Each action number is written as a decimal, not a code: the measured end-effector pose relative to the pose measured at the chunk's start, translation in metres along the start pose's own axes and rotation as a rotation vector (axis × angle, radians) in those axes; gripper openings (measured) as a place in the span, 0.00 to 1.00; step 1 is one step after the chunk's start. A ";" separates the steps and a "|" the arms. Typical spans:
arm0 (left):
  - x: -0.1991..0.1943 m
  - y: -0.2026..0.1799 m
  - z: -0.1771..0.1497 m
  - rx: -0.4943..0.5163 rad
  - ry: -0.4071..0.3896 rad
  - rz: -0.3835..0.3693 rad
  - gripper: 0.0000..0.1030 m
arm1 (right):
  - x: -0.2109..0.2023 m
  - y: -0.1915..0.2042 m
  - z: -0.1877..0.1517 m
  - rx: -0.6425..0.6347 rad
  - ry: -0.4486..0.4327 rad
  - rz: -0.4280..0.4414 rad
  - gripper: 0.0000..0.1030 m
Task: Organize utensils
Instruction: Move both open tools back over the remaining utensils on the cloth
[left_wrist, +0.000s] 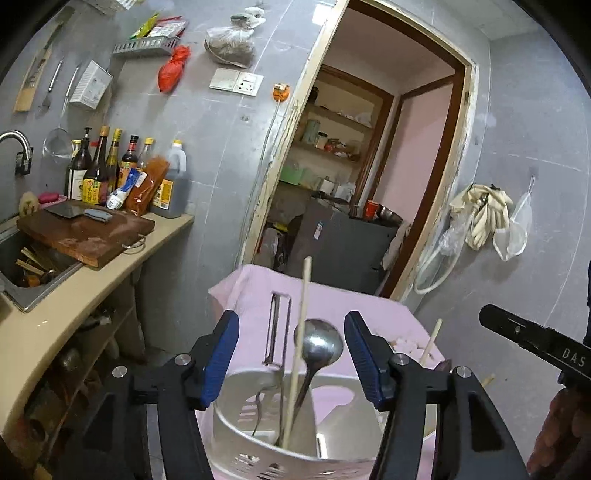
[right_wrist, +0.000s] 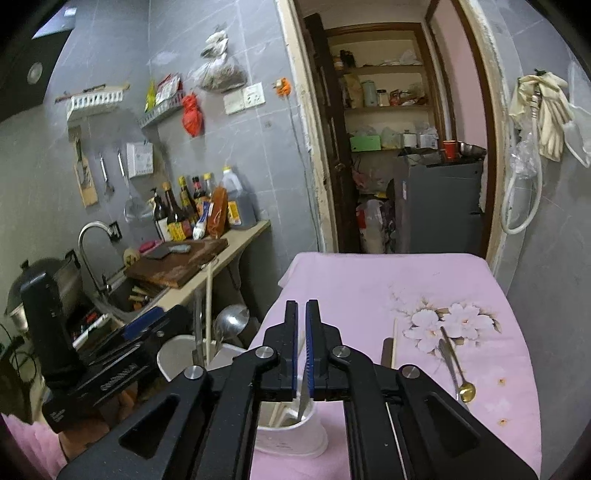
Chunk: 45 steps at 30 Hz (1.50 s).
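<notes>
My left gripper (left_wrist: 290, 354) is open above a white slotted utensil holder (left_wrist: 258, 454) on the pink tablecloth (left_wrist: 369, 314). The holder contains a steel ladle (left_wrist: 319, 343), a peeler (left_wrist: 277, 328), a pale chopstick (left_wrist: 301, 332) and a fork. My right gripper (right_wrist: 301, 325) is nearly shut on a serrated knife (right_wrist: 303, 397) whose blade points down into a second white cup (right_wrist: 295, 435). A gold-bowled spoon (right_wrist: 466, 390) and tongs (right_wrist: 448, 362) lie on the cloth at right. The left gripper and holder (right_wrist: 177, 354) show at left in the right wrist view.
A counter (left_wrist: 74, 295) at left carries a wooden cutting board (left_wrist: 85, 232), sauce bottles (left_wrist: 122, 173) and a sink (left_wrist: 33, 273) with utensils. A doorway (right_wrist: 399, 147) opens behind the table. A chopstick (right_wrist: 393, 343) lies on the cloth.
</notes>
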<state>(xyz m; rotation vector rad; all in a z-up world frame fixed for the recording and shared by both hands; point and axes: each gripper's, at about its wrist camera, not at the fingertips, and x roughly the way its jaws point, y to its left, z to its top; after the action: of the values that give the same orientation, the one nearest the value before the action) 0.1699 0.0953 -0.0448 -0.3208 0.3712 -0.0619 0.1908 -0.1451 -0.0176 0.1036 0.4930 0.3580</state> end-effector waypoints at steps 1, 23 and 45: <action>-0.001 -0.003 0.003 0.008 0.003 0.003 0.60 | -0.004 -0.003 0.002 0.005 -0.011 -0.008 0.20; -0.004 -0.181 0.028 0.179 -0.151 0.005 1.00 | -0.101 -0.146 0.048 -0.013 -0.257 -0.265 0.99; 0.093 -0.267 -0.042 0.265 -0.038 0.094 1.00 | -0.045 -0.292 0.004 -0.002 -0.088 -0.147 0.99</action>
<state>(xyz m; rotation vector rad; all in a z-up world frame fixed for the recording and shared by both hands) 0.2411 -0.1809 -0.0285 -0.0419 0.3358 -0.0124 0.2465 -0.4335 -0.0474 0.0804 0.4103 0.2086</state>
